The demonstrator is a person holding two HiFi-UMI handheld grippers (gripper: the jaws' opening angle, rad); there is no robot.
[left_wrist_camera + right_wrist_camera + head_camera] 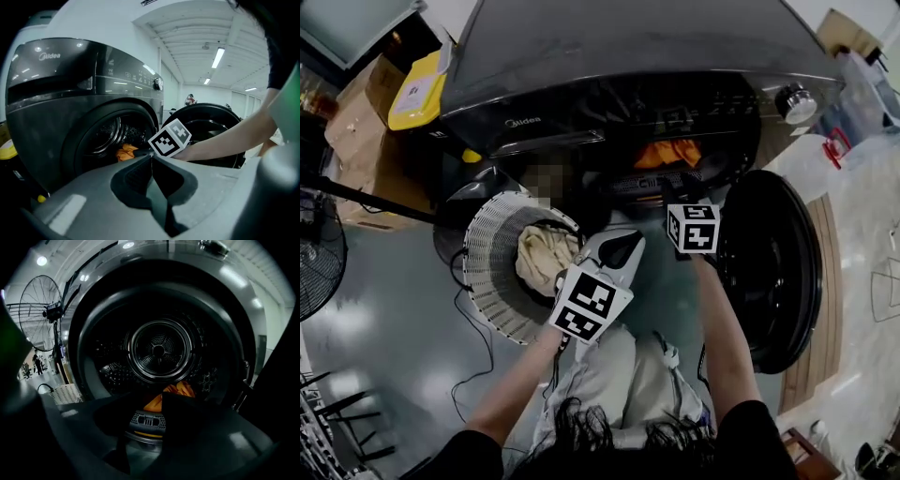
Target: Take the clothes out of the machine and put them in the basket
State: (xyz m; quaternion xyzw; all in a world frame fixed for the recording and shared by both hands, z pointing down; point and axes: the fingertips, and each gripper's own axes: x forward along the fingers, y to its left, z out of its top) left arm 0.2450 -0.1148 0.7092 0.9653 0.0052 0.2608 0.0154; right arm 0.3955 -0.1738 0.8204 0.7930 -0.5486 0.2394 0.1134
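An orange garment (667,152) lies at the front of the drum of the dark grey washing machine (619,56), whose round door (769,267) hangs open to the right. My right gripper (673,199) points into the opening. In the right gripper view its jaws (152,401) stand open and empty, just short of the orange garment (176,392). My left gripper (623,246) hovers beside the white basket (492,272), which holds a beige cloth (546,258). In the left gripper view the left gripper (152,158) is shut on nothing, and the orange garment (125,152) shows beyond it.
A standing fan (319,253) and cardboard boxes (361,112) are on the left. A black cable (473,328) runs over the floor near the basket. A white jug (816,159) stands at the machine's right. The lint filter (147,420) sits in the drum's lower rim.
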